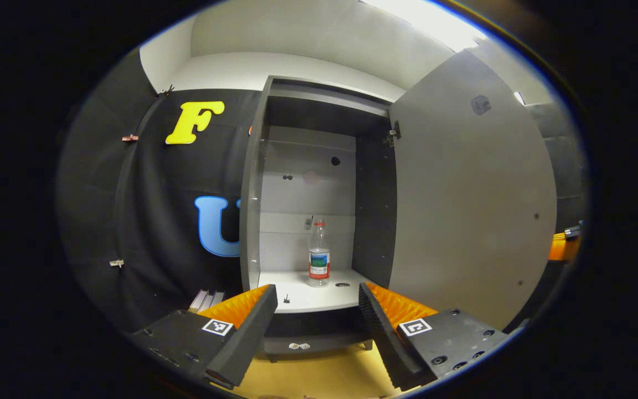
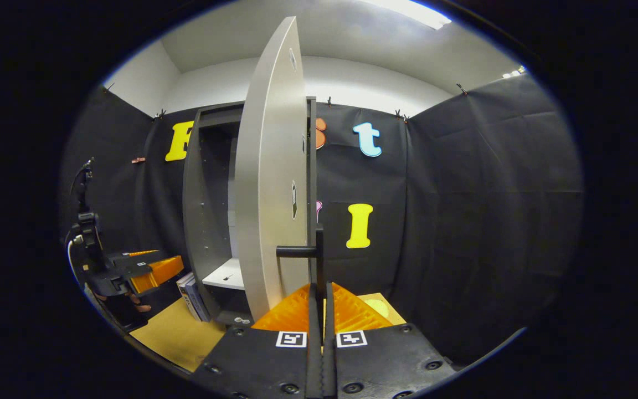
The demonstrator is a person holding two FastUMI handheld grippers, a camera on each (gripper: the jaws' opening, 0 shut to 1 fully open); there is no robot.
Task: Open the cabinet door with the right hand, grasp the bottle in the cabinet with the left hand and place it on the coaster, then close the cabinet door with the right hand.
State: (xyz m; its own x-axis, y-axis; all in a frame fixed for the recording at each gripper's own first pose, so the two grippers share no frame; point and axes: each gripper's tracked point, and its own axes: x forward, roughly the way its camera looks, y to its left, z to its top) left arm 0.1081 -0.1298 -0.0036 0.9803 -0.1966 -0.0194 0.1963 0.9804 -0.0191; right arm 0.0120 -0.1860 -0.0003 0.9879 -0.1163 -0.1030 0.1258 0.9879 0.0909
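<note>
A clear plastic bottle (image 1: 319, 252) with a red cap and a coloured label stands upright on the white shelf (image 1: 308, 299) inside the open grey cabinet. My left gripper (image 1: 318, 288) is open in front of the shelf, short of the bottle, with nothing between its fingers. The cabinet door (image 1: 463, 210) is swung wide open to the right. In the right gripper view the door (image 2: 266, 194) is seen edge-on, and my right gripper (image 2: 319, 289) is shut on its dark handle (image 2: 319, 252). A pale round coaster (image 2: 377, 306) lies on the tabletop just beyond the right gripper.
The cabinet stands on a tan tabletop (image 2: 169, 332). A few books (image 2: 193, 296) lean beside its left foot. The left gripper (image 2: 153, 270) and the hand under it are at the far left of the right gripper view. Black cloth walls close in the booth.
</note>
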